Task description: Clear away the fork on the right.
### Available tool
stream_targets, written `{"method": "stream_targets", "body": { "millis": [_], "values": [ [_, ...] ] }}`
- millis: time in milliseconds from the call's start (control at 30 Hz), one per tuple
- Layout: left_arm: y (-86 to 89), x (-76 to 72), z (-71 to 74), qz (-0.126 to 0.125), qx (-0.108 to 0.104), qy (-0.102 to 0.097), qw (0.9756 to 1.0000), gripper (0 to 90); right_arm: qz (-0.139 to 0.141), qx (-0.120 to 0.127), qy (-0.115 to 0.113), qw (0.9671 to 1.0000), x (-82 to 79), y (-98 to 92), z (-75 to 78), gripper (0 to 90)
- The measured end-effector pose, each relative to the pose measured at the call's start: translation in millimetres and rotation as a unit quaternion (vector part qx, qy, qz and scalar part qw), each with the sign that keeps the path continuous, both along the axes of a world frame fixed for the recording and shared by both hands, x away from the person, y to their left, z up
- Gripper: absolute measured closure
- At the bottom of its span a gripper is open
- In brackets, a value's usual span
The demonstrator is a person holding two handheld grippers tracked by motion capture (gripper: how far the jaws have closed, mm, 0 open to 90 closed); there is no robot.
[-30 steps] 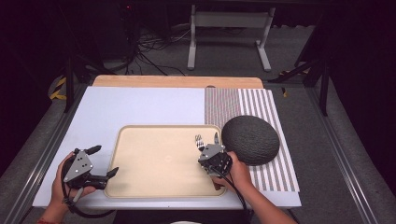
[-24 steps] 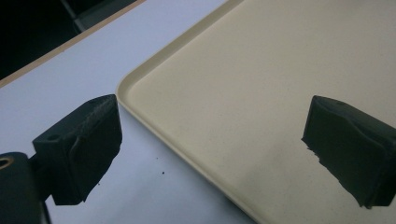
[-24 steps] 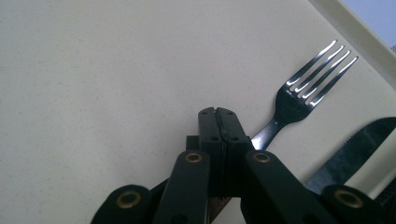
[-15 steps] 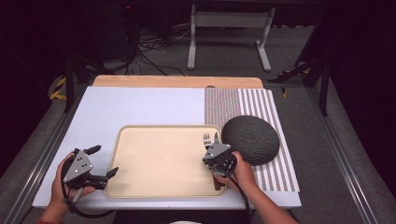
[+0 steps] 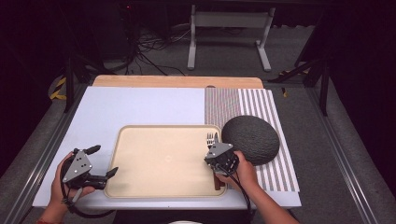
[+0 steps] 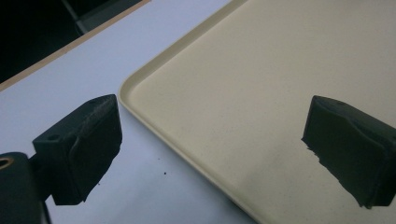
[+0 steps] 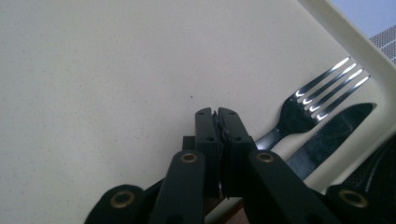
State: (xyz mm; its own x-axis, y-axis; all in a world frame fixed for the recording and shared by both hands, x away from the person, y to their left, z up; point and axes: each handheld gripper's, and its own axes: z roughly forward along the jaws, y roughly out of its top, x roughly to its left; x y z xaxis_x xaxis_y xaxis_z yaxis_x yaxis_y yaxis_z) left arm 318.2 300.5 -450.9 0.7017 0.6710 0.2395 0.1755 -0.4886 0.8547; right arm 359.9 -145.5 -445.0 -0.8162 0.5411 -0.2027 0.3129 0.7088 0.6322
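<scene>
The left hand-held gripper (image 5: 103,176) waits wide open at the tray's (image 5: 140,133) left rim, holding nothing. At the tray's right edge the fork (image 7: 322,100) and knife (image 7: 334,135) lie side by side: thin, stiff, slick metal, probably best pinched mid-handle. The right hand-held gripper (image 7: 216,114) hovers pinched together beside them; its own view resolves tines and serrations.

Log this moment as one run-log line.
left gripper: open, beside tray | right gripper: shut, empty, over tray | fork, knife: in tray
</scene>
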Motion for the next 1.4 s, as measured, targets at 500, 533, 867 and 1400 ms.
{"method": "stream_targets", "body": {
  "millis": [500, 533, 867, 1400],
  "values": [
    [0.1, 0.2, -0.1, 0.0, 0.001, 0.0, 1.0, 5.4, 0.006, 0.035, -0.029, 0.999, -3.5, -6.8, 11.3, 84.2],
    [0.2, 0.0, 0.0, 0.0, 0.001, -0.001, 1.0, 5.4, 0.006, 0.035, -0.03, 0.9989, -3.3, -7.3, 11.9, 84.0],
    [0.1, 0.5, -0.3, -0.001, 0.004, -0.001, 1.0, 5.4, 0.013, 0.049, -0.049, 0.9975, -6.2, -10.4, 18.7, 81.7],
    [0.3, 0.8, -0.5, 0.0, 0.003, 0.0, 1.0, 5.4, 0.001, 0.066, -0.073, 0.9951, -7.8, -16.1, 25.8, 77.1]
  ]
}}
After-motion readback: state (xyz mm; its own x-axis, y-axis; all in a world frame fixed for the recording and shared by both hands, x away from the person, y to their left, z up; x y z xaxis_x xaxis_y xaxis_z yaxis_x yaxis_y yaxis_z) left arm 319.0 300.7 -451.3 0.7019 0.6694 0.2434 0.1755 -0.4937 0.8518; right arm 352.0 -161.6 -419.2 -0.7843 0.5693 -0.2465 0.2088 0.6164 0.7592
